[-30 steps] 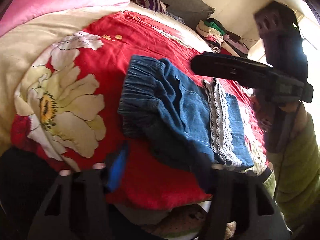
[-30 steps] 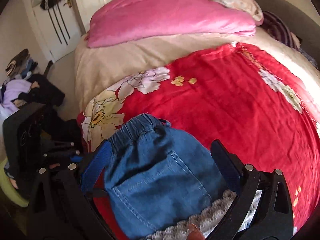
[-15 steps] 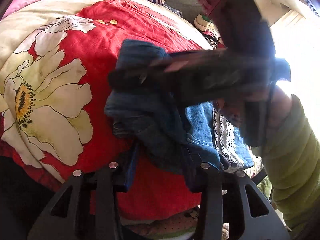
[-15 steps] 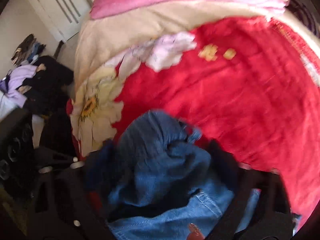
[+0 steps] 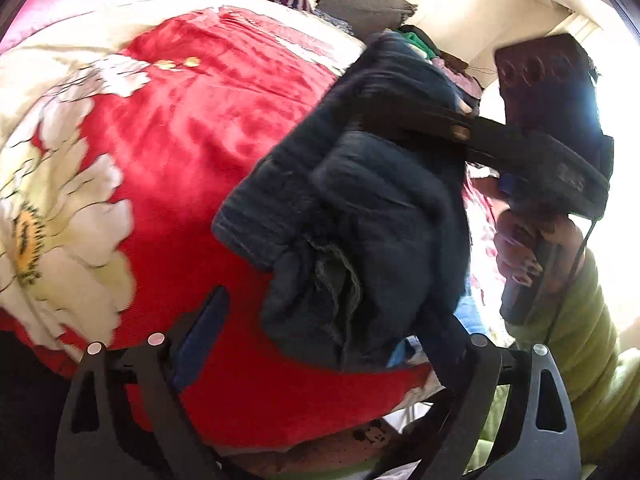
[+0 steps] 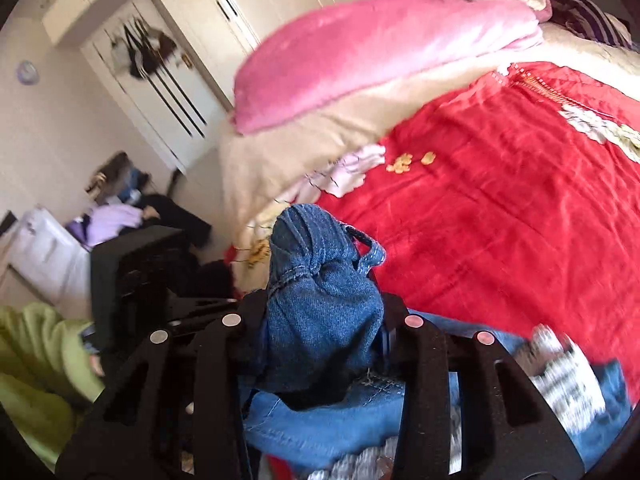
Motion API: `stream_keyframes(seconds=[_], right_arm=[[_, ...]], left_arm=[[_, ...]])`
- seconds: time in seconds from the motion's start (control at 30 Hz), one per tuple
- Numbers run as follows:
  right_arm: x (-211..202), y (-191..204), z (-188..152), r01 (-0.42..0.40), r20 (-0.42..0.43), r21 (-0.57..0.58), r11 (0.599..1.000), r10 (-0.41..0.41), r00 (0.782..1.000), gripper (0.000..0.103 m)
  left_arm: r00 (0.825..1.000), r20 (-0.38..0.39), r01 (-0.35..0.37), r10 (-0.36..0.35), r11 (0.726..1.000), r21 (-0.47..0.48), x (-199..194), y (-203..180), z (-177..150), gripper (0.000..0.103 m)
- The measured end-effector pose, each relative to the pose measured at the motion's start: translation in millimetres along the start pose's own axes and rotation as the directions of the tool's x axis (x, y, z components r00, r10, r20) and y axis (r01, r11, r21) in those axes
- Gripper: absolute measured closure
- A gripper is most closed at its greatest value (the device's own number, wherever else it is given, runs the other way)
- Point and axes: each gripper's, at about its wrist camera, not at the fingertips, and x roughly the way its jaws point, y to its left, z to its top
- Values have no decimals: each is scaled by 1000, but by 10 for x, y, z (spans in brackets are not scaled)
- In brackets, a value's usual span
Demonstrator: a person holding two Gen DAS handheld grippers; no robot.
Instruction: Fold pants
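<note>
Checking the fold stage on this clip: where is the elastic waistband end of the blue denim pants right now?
In the right wrist view, the elastic waistband end of the blue denim pants is bunched between the closing jaws of the right gripper, lifted above the red floral blanket.

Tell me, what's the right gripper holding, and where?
The right gripper is closing on the denim pants, pinching the bunched elastic waistband end.

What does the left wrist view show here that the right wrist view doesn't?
Only the left wrist view: the right gripper from outside, its jaws closing on the bunched denim pants, the hand on its handle, and the left gripper opening. Only the right wrist view: the white wardrobe and the pink blanket. Both: the pants, the red floral bedspread and a green sleeve.
</note>
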Motion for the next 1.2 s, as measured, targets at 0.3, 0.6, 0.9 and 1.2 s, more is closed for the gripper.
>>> stream_keyframes(seconds=[0.3, 0.6, 0.9, 1.2], right_arm=[[-751, -223, -291, 19, 146, 61, 998, -28, 989, 56], [-1409, -597, -964, 198, 219, 254, 947, -256, 942, 30], [-1119, -968, -1364, 495, -22, 346, 797, -520, 854, 32], [-1397, -753, -1332, 475, 101, 317, 821, -527, 844, 31]], left_arm=[[990, -14, 143, -143, 988, 59, 231, -617, 134, 15], [972, -166, 209, -167, 936, 284, 585, -1419, -188, 15], [976, -206, 141, -67, 918, 371, 807, -1614, -450, 14], [989, -127, 112, -68, 920, 375, 441, -1542, -374, 8]])
